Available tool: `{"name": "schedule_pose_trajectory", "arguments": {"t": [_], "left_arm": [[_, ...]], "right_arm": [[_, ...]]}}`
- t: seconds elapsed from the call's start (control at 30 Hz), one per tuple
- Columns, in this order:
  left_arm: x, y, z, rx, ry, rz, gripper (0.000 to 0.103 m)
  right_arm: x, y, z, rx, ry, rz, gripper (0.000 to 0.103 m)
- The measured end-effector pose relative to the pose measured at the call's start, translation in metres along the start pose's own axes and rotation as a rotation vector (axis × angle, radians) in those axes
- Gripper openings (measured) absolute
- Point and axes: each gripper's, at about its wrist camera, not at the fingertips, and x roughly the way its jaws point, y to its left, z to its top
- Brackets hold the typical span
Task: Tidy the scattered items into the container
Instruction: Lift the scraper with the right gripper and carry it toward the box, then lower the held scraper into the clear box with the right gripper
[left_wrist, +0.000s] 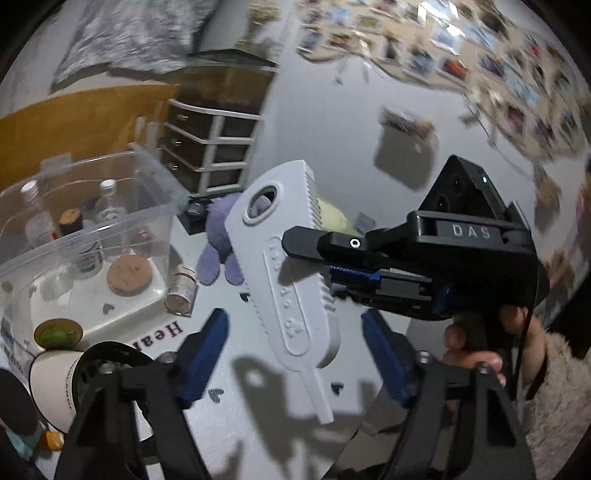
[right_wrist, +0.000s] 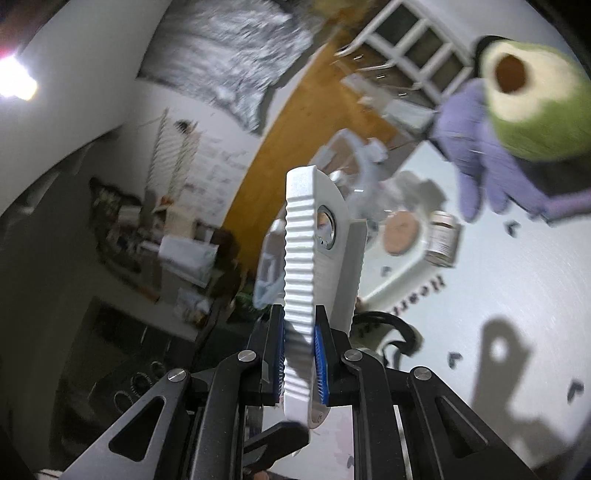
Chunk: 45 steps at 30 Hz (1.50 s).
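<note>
1. The right claw (right_wrist: 299, 356) is clamped tight on a flat white plastic tool with ridged edges and a round hole (left_wrist: 286, 284), holding it up in the air above the white desk (left_wrist: 369, 354).
2. The left claw (left_wrist: 295, 360) has its blue pads wide apart and holds nothing.
3. The clear plastic box (left_wrist: 88, 236) at the desk's left side already has bottles and a brown round lid inside.
4. A small silver jar (left_wrist: 181, 293) lies just beside the box, and a purple and green soft toy (right_wrist: 517, 122) lies behind, both still outside.
</note>
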Motion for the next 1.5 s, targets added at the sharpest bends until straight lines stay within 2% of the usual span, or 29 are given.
{"name": "schedule_pose_trajectory", "arguments": {"t": [0.03,0.1,0.2,0.3,0.5,0.57,0.6,0.7,1.0,1.1,1.23,1.37,1.5], "left_arm": [[0.0,0.003,0.005,-0.019,-0.007,0.01,0.059],[-0.002,0.008,0.013,-0.047,-0.02,0.027,0.049],[-0.007,0.015,0.021,-0.087,-0.055,0.069,0.049],[-0.016,0.027,0.016,-0.123,-0.072,0.137,0.049],[-0.045,0.064,-0.006,-0.204,-0.079,0.292,0.05],[-0.056,0.08,-0.015,-0.245,-0.081,0.339,0.059],[-0.064,0.088,-0.019,-0.263,-0.086,0.358,0.063],[-0.083,0.113,-0.029,-0.315,-0.099,0.404,0.063],[-0.106,0.166,-0.04,-0.434,-0.133,0.484,0.063],[-0.109,0.179,-0.041,-0.469,-0.141,0.498,0.063],[-0.112,0.195,-0.044,-0.516,-0.153,0.515,0.063],[-0.112,0.209,-0.047,-0.559,-0.156,0.528,0.063],[-0.108,0.219,-0.05,-0.584,-0.147,0.533,0.063]], "right_arm": [[0.005,0.004,0.007,-0.019,0.019,0.015,0.016],[0.014,0.013,0.021,-0.059,0.048,0.039,0.016],[0.031,0.032,0.048,-0.156,0.085,0.064,0.016],[0.05,0.054,0.077,-0.279,0.11,0.055,0.016],[0.113,0.107,0.118,-0.632,0.192,-0.064,0.016],[0.143,0.12,0.122,-0.754,0.278,-0.12,0.016],[0.158,0.126,0.123,-0.818,0.322,-0.148,0.016],[0.195,0.138,0.114,-0.986,0.445,-0.208,0.016],[0.293,0.131,0.073,-1.29,0.807,-0.258,0.015],[0.321,0.122,0.058,-1.357,0.948,-0.251,0.015],[0.359,0.108,0.042,-1.414,1.087,-0.252,0.015],[0.394,0.084,0.031,-1.399,1.19,-0.246,0.015],[0.427,0.061,0.021,-1.413,1.233,-0.256,0.015]]}}
